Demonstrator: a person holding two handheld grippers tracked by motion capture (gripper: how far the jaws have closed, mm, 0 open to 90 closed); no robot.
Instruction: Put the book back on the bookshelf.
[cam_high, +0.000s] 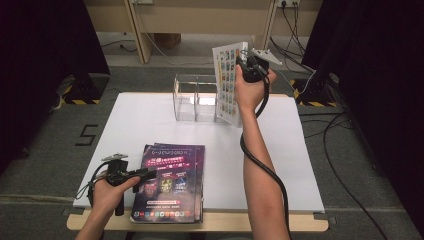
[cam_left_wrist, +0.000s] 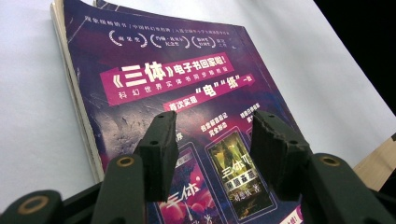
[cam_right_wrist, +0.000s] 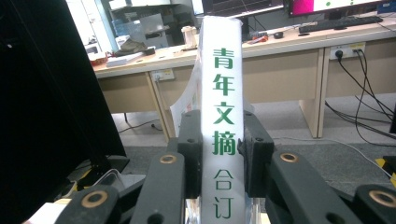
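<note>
Right hand-held gripper (cam_high: 248, 64): clamped on upright book (cam_high: 227, 82) | clear organizer (cam_high: 196, 98) directly below-left | left hand-held gripper (cam_high: 142, 174): open over magazine (cam_high: 169, 182).

A white tabletop (cam_high: 150, 120) rests on a wooden table whose pale edge shows along the near side. A stack of purple-covered magazines (cam_high: 170, 182) lies flat at its near left, reaching the front edge. A clear acrylic divided organizer (cam_high: 195, 97) stands at the far edge, near the middle.

Magazines (cam_high: 170, 182) before clear organizer (cam_high: 196, 98)
</note>
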